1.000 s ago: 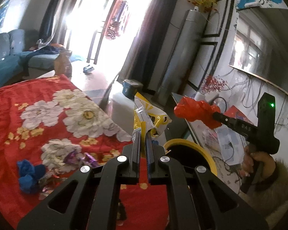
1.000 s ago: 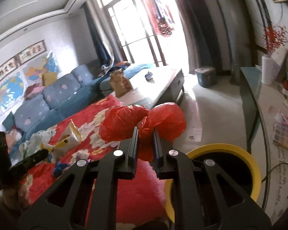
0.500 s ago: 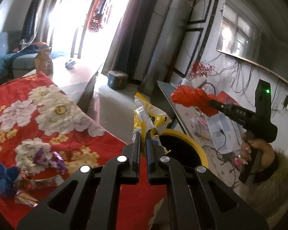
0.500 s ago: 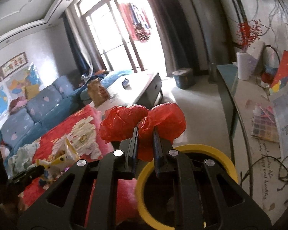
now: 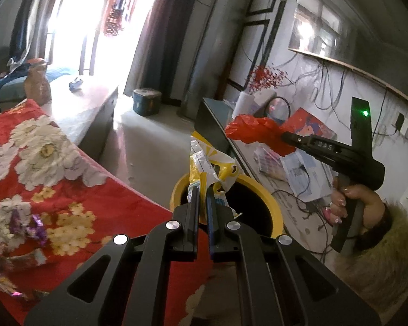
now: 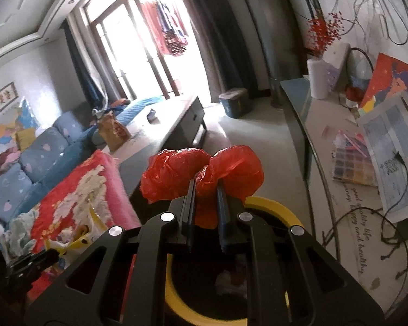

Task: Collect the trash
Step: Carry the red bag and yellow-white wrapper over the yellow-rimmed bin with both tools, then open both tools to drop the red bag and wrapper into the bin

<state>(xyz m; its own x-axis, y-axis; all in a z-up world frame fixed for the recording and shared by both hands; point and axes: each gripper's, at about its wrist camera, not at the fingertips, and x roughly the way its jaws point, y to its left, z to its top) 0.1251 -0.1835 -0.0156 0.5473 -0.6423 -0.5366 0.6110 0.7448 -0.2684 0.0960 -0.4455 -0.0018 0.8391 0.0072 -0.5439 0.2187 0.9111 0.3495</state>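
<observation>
My left gripper [image 5: 202, 190] is shut on a yellow and white snack wrapper [image 5: 209, 163], held over the near rim of the yellow trash bin [image 5: 272, 203]. My right gripper [image 6: 206, 184] is shut on a crumpled red plastic bag [image 6: 231, 168], held above the same bin [image 6: 274, 206]. In the left wrist view the red bag [image 5: 253, 133] hangs beyond and to the right of the bin. Some trash lies inside the bin [image 6: 231, 279]. Purple candy wrappers [image 5: 30, 228] lie on the red floral cloth [image 5: 54, 168].
A low side counter [image 6: 340, 163] with papers, cables and a white vase [image 6: 317, 78] runs along the right wall. A long coffee table [image 6: 163, 130] with a brown paper bag [image 6: 113, 133] stands beyond the cloth. A small dark bin [image 5: 147, 102] sits on the floor.
Both grippers have moved right from over the red cloth toward the yellow bin, carrying their loads. The bin now lies directly under both grippers.
</observation>
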